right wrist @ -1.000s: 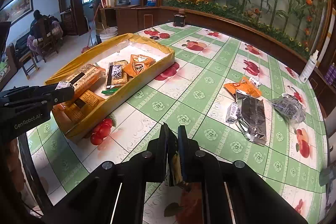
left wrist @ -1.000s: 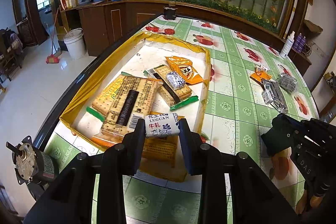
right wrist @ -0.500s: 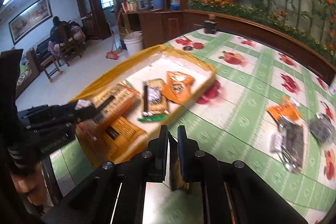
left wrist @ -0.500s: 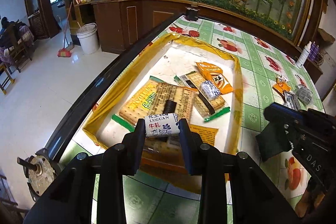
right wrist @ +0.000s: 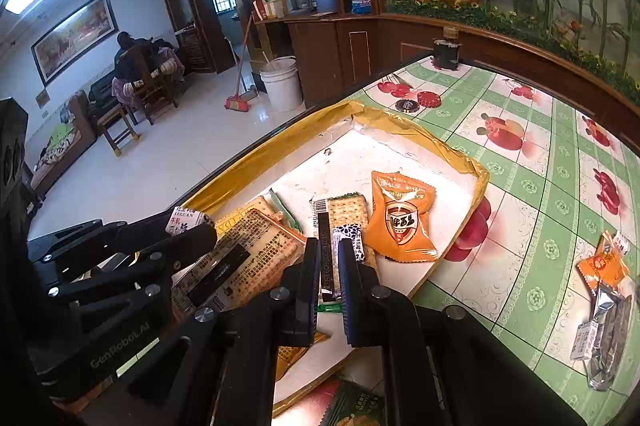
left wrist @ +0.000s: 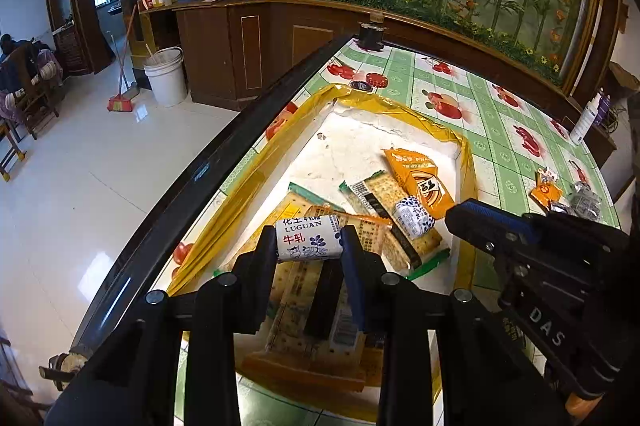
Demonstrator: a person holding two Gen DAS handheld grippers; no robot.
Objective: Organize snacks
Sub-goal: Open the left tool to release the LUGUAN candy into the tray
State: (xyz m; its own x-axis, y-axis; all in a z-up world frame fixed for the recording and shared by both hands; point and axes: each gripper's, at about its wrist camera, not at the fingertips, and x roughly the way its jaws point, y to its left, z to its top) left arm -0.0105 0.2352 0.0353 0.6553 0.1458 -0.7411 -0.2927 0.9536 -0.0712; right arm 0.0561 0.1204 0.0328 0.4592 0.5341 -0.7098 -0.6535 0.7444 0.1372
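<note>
My left gripper (left wrist: 308, 246) is shut on a white nougat candy (left wrist: 306, 236) with red and blue print, held over the near end of the yellow-rimmed tray (left wrist: 256, 178). Inside the tray lie cracker packs (right wrist: 248, 258), an orange packet (right wrist: 400, 218) and a blue-and-white candy (left wrist: 414, 216). My right gripper (right wrist: 330, 254) is shut and hangs over the tray's near right part. A thin green snack packet (right wrist: 352, 406) is pinched in it and trails below the fingers. The left gripper (right wrist: 188, 222) shows at the left of the right wrist view. The right gripper (left wrist: 456, 214) shows at the right of the left wrist view.
Loose snacks lie on the green tablecloth to the right: an orange packet (right wrist: 604, 266) and a silver packet (right wrist: 608, 326). The table's black edge (left wrist: 192, 178) runs close along the tray's left side, with floor beyond. A black jar (left wrist: 370, 34) and a white bottle (left wrist: 586, 118) stand at the far side.
Both grippers have moved leftward over the table to the tray. The right one, earlier above bare tablecloth, now hangs over the tray. Both grips are unchanged.
</note>
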